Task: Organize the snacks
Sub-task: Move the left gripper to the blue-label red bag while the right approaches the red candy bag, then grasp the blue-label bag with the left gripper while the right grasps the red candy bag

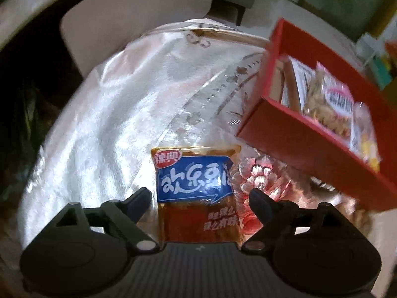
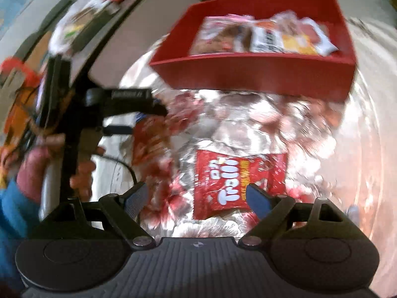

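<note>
In the left wrist view, a blue-and-red spicy snack packet [image 1: 197, 191] lies on the shiny floral tablecloth [image 1: 99, 129], between the spread fingers of my open left gripper [image 1: 200, 200]. A red box [image 1: 305, 144] with several snack packets inside stands at the right. In the right wrist view, a red Trolli packet [image 2: 230, 183] lies on the cloth between the fingers of my open right gripper [image 2: 197, 198]. The red box [image 2: 255, 74] sits beyond it. The left gripper [image 2: 119, 99] shows at the left over the spicy packet [image 2: 148, 136].
A white chair back [image 1: 139, 19] stands past the table's far edge. A clear ruler-like strip [image 1: 213, 94] lies on the cloth. Cluttered items [image 2: 74, 19] sit off to the upper left in the right wrist view. The person's hand [image 2: 37, 159] holds the left tool.
</note>
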Action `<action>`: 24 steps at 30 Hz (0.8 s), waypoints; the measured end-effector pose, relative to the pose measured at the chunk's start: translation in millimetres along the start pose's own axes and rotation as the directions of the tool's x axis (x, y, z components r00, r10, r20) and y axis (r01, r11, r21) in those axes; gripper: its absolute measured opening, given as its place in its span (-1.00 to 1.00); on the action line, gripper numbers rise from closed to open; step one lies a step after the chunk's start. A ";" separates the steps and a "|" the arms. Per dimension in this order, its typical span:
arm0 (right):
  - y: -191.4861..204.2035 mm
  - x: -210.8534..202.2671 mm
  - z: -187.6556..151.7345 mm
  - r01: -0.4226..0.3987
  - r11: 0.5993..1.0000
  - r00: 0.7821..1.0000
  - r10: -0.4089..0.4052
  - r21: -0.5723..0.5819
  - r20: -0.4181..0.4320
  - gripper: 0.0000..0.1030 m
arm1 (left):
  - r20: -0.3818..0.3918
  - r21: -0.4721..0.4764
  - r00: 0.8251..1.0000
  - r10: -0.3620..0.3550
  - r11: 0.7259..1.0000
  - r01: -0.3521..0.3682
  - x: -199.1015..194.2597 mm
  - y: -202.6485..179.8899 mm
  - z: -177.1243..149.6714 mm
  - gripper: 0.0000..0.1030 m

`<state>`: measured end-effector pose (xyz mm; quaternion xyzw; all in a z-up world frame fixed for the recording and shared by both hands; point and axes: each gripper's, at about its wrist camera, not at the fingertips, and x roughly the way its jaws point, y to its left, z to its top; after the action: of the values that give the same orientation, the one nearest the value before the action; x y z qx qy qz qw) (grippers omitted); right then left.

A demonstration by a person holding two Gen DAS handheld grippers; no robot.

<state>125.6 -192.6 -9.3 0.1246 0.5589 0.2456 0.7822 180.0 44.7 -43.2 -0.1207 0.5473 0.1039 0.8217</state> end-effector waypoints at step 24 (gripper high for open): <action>-20.2 37.4 -10.1 0.006 0.959 0.997 0.014 0.282 -0.071 0.98 | -0.050 0.298 0.993 -0.103 0.948 0.113 -20.5 1.3 -38.8 0.19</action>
<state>130.6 -191.0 -52.6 0.2271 0.6157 0.1694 0.7353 137.9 33.0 -38.7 -0.0262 0.5631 -0.0276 0.8255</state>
